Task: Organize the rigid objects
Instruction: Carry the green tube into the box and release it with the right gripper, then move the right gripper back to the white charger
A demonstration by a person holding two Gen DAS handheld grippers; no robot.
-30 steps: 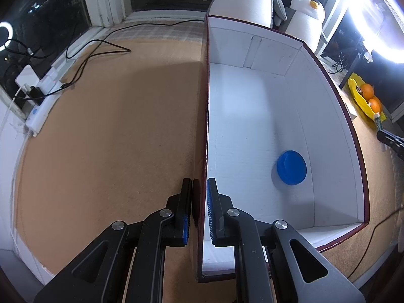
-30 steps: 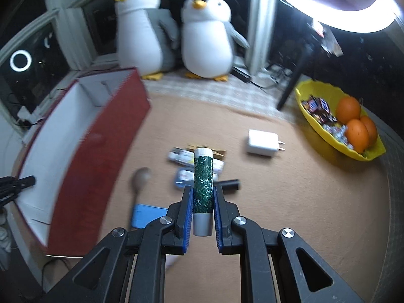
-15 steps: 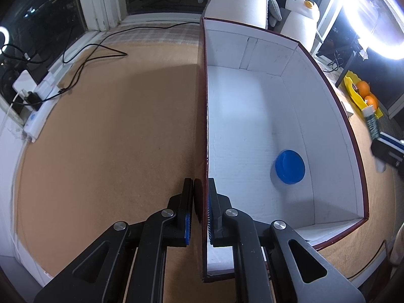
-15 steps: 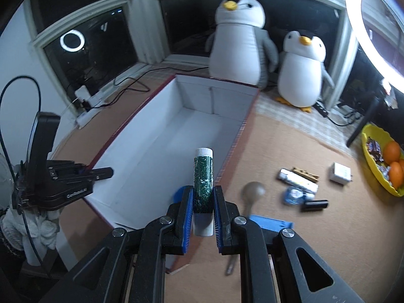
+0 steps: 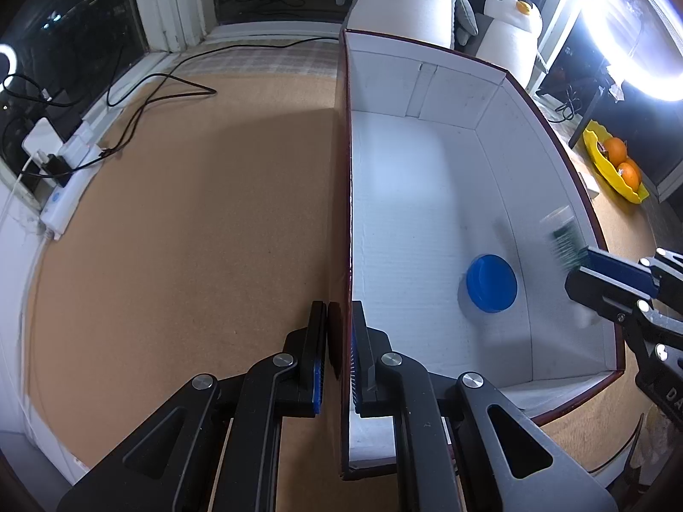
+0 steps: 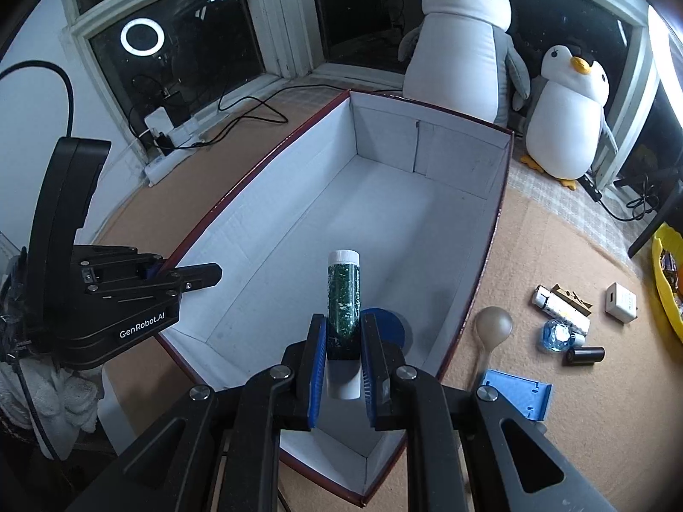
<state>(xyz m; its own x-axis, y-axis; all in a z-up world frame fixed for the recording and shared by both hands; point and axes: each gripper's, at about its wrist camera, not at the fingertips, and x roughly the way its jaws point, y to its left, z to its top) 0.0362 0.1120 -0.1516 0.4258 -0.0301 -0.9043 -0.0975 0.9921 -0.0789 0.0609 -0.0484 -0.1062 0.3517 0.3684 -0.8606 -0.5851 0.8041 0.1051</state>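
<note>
A large box [image 6: 273, 230] with dark red outside and white inside stands on the cork table. My left gripper [image 5: 339, 341] is shut on the box's left wall [image 5: 346, 196]; it also shows in the right wrist view [image 6: 200, 276]. My right gripper [image 6: 342, 343] is shut on a green glitter tube [image 6: 342, 294] with a white cap, held over the box's near end. The tube appears blurred in the left wrist view [image 5: 563, 234]. A blue round lid [image 5: 491, 283] lies on the box floor, partly hidden behind the tube in the right wrist view [image 6: 390, 326].
Right of the box lie a wooden spoon [image 6: 493, 326], a blue flat piece [image 6: 518, 392], a white tube [image 6: 563, 309], a small blue bottle [image 6: 557, 335], a black cylinder [image 6: 585, 356] and a white charger [image 6: 621, 302]. Two penguin plushes [image 6: 461, 42] stand behind. A yellow fruit bowl [image 5: 614, 168] stands at right. Cables and a power strip [image 5: 64, 196] lie left.
My right gripper has carried the green tube from the table on the right to over the box's near end. My left gripper stays shut on the box wall.
</note>
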